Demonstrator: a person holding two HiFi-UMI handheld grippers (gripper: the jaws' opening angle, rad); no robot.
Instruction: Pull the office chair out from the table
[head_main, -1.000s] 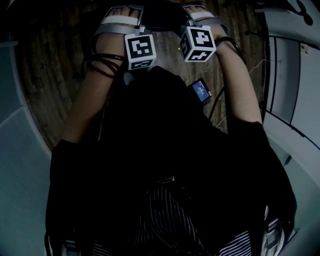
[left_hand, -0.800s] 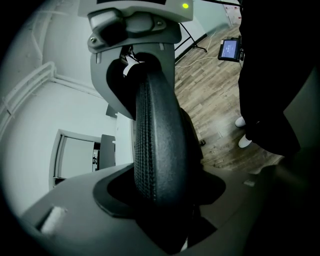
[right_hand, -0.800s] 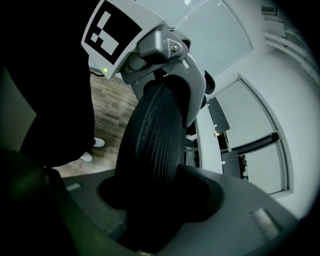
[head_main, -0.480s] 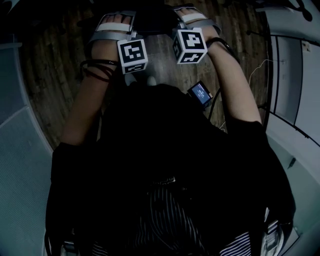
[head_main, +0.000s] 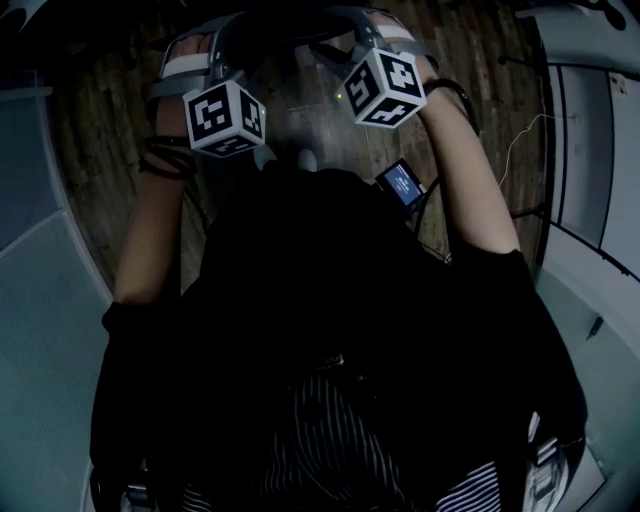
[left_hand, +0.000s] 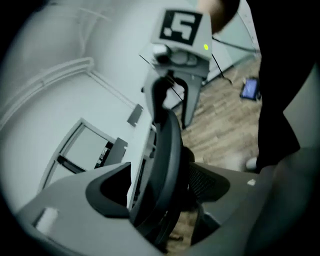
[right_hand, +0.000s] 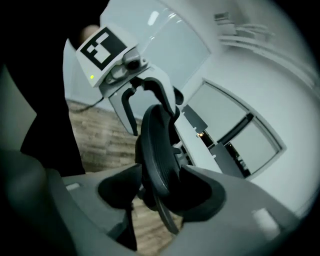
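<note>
The office chair's black back (head_main: 290, 35) shows dimly at the top of the head view, with both grippers over its top rim. My left gripper (head_main: 212, 32) straddles the curved rim (left_hand: 167, 150), and its jaws are opening, the pads standing off it. My right gripper (head_main: 368, 24) has the same rim (right_hand: 157, 150) between its jaws, which are opening too, with no firm press visible. Each gripper view shows the other gripper further along the rim. The white table (left_hand: 75, 90) lies just beyond the chair.
A wooden floor (head_main: 110, 150) spreads under the chair. A small lit device (head_main: 400, 183) hangs at the person's front, with cables trailing to the right. White furniture (head_main: 590, 200) stands on the right and a pale panel (head_main: 40, 300) on the left.
Both grippers have moved toward the top of the view and rolled outward, so their marker cubes now tilt apart. The left jaws stand wider around the rim.
</note>
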